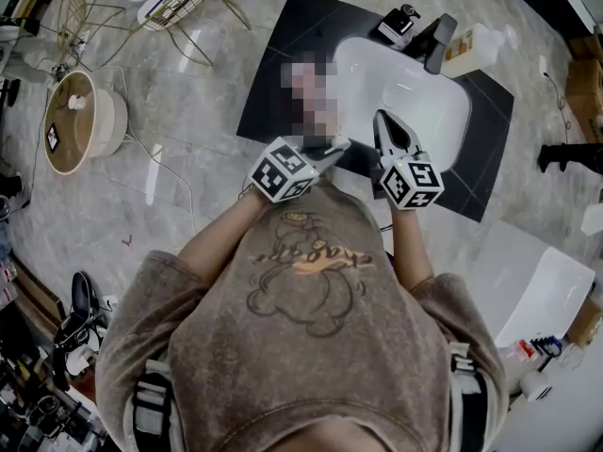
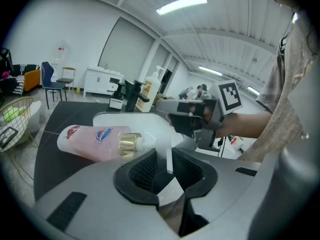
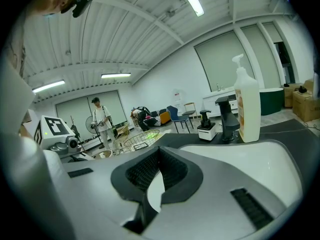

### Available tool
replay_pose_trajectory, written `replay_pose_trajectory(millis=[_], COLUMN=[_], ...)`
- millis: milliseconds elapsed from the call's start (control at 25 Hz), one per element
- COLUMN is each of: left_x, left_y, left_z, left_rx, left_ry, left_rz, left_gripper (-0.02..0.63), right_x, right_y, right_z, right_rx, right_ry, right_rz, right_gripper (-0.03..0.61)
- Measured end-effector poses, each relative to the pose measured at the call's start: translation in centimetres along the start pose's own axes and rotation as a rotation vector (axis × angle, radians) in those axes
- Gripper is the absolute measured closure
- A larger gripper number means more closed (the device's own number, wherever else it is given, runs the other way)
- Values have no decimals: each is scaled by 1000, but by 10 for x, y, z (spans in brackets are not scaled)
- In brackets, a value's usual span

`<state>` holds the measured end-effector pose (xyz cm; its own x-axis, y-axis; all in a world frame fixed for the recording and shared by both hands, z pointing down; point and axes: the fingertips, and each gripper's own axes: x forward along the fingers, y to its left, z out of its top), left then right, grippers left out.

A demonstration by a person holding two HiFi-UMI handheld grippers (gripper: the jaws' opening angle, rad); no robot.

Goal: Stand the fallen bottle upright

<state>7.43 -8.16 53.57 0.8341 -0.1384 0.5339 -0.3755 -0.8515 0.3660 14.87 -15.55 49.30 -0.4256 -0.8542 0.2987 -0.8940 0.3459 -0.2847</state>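
A pink bottle point(image 2: 95, 140) with a gold collar and white pump head point(image 2: 146, 142) lies on its side on the black counter point(image 2: 55, 156), by the white sink point(image 2: 107, 118). My left gripper point(image 2: 167, 156) is shut on the white pump spout, which shows as a thin strip between its pads. In the head view my left gripper point(image 1: 337, 145) reaches toward a mosaic patch that hides the bottle. My right gripper point(image 3: 157, 156) is shut with nothing in it and hovers over the sink's near rim point(image 1: 443, 111), just right of the left one point(image 1: 381, 119).
An upright pale soap dispenser point(image 3: 247, 109) and a black faucet point(image 3: 227, 116) stand at the sink's far end, with a small black-and-white device point(image 3: 206, 126) beside them. A wire basket point(image 2: 12, 119) sits on the floor left of the counter. A person point(image 3: 102, 119) stands far off.
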Motion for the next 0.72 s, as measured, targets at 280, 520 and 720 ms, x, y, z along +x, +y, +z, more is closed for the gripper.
replay_pose_trajectory(millis=[280, 520, 720], left_x=[-9, -16, -27], left_y=[-5, -7, -5], left_z=[8, 23, 41], left_rx=[-23, -67, -132], left_ry=[-29, -69, -117], left_rz=[-12, -38, -61], left_gripper=[517, 515, 515], right_x=[1, 5, 8], right_y=[6, 9, 11], right_z=[-1, 0, 2], right_rx=[-3, -8, -10], right_ry=[1, -1, -2], right_rz=[10, 17, 21], right_gripper=[581, 581, 581])
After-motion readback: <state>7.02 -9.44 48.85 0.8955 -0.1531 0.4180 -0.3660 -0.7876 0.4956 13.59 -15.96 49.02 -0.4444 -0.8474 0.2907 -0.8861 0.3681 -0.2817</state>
